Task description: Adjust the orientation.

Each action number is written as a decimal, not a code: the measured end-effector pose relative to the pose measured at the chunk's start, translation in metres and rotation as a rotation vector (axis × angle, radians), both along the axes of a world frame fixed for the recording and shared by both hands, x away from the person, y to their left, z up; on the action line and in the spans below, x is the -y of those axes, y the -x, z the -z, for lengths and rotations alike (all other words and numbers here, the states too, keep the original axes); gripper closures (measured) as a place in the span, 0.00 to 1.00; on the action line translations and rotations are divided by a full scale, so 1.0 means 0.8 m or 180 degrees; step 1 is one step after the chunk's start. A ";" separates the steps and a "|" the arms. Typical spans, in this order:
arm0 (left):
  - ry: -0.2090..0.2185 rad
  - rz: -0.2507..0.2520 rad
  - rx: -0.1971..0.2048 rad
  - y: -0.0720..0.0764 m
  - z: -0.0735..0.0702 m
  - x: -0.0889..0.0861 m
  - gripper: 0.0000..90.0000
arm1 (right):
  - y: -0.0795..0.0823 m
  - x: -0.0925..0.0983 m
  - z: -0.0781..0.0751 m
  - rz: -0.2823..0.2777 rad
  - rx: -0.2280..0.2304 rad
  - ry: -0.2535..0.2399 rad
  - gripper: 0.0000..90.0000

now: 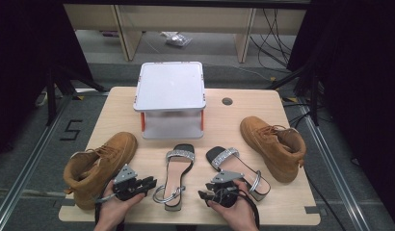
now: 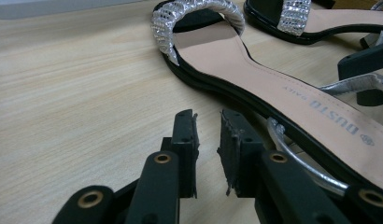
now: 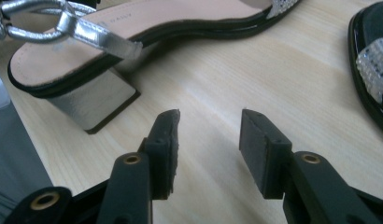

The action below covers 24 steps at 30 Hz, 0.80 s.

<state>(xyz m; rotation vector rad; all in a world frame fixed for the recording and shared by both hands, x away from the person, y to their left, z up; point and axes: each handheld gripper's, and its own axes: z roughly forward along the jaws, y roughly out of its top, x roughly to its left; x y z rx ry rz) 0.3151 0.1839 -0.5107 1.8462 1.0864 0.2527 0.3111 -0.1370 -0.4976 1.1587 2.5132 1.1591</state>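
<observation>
Sandals (image 1: 175, 174) lie between the open, empty left gripper (image 1: 150, 183) and right gripper (image 1: 204, 193).

We saw two tan boots (image 1: 100, 166) (image 1: 274, 146) lying at the table's (image 1: 118, 103) left and right sides, and a white two-tier rack (image 1: 170, 96) standing at its far middle.

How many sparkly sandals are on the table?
2: the left sandal lies by the left hand-held gripper, the right sandal by the right hand-held gripper, both between the brown boots.
</observation>
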 end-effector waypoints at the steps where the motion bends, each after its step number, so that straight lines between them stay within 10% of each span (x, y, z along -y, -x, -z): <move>1: 0.0073 0.0010 0.0008 -0.001 0.001 0.000 0.87 | -0.002 0.000 -0.003 -0.0033 -0.0010 0.0057 0.71; 7: 0.0085 0.0010 -0.0023 0.001 0.000 0.003 0.99 | -0.009 -0.008 -0.013 -0.0029 -0.0026 0.0122 1.00; 24: -0.0010 0.0241 -0.0126 0.002 0.008 0.024 0.99 | -0.045 -0.057 -0.016 -0.0228 -0.0169 0.0278 1.00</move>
